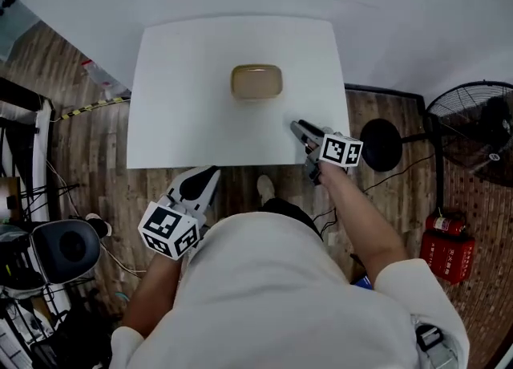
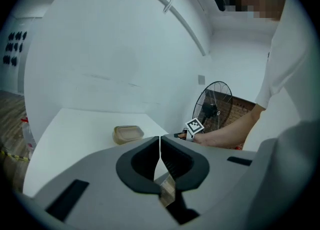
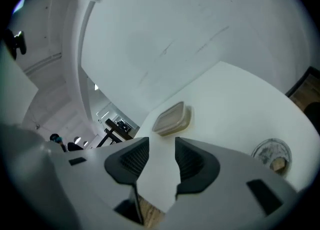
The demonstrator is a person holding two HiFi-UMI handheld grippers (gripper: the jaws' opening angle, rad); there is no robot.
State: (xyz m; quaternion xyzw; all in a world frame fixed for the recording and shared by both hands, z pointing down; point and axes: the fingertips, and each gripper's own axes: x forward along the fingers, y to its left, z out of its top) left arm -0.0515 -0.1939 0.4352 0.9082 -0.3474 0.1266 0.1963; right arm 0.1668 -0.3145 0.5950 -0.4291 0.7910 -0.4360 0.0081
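Toward twelve o'clock on the white table (image 1: 176, 119) sits the lidded container (image 1: 256, 82), untouched. The right gripper (image 1: 300, 129) hovers at its five o'clock, jaws partly apart and empty. The left gripper (image 1: 210, 175) (off the table's edge, seven o'clock) is closed on nothing. No grasp made yet.

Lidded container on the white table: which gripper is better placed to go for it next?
Right, probably. The right gripper is over the table near the container, jaws apart and aimed at it. The left gripper hangs off the table's front edge, jaws together.
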